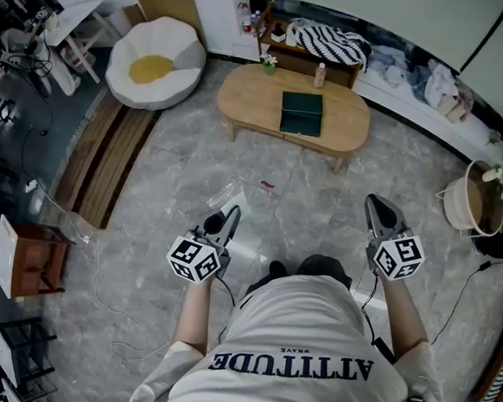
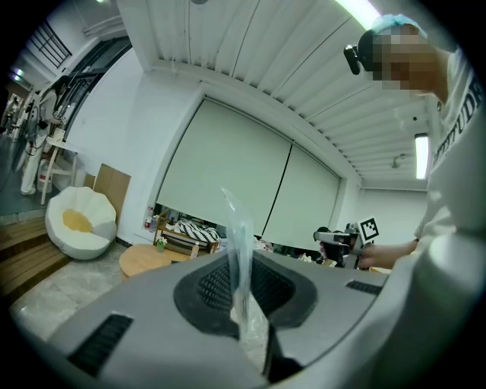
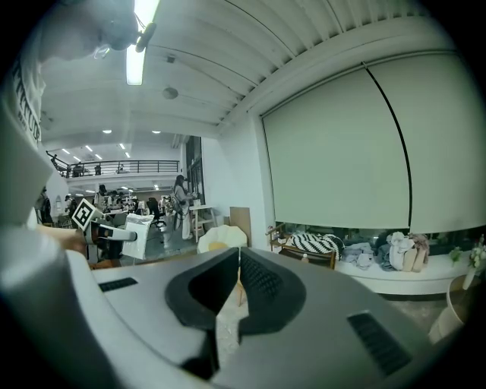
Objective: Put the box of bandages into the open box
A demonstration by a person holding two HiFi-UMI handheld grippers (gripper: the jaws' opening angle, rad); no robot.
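Shirt nearest, "ATTITUDE" printed across back; smaller line beside it too small to read. Dark green box lies flat mid oval wooden table, 12 o'clock, well apart from both grippers; any label unreadable. Open marble floor between. Left gripper, 11 o'clock of torso, clamped on clear plastic film. Right gripper, 1 o'clock, jaws closed together on nothing.

Dark green square box, flat, centre of oval wooden table

Oval wooden table on grey marble floor
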